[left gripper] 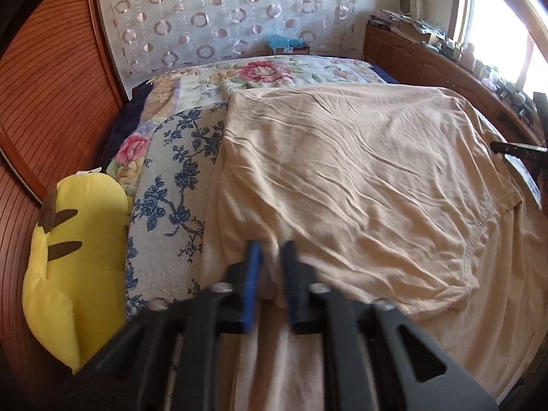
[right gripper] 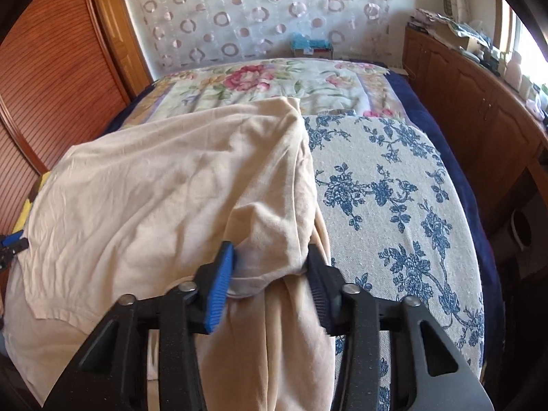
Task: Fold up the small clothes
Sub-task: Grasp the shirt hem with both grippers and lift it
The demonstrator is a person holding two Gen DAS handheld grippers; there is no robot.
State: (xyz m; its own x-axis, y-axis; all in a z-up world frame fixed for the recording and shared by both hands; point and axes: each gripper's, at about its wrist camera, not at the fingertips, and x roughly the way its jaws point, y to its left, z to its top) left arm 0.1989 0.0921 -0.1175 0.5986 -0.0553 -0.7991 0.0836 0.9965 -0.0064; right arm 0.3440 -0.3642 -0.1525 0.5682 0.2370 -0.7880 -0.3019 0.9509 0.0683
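Since the beige garment (left gripper: 342, 178) looks light, limp and wrinkle-prone, grip hems: left gripper (left gripper: 272, 250) pinched tight on its near edge, right gripper (right gripper: 270, 267) clamps a bunched fold.

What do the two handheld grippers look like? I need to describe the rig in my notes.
Both are matte black plastic. The left gripper and right gripper each have two angular fingers with ribbed blue pads, silver bolt heads at the joints, and triangular cut-outs in the frame. No cables or sleeves show.

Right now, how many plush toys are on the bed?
1: a yellow plush toy at the bed's left edge, beside the blue-flowered cloth. The beige garment may hide others.
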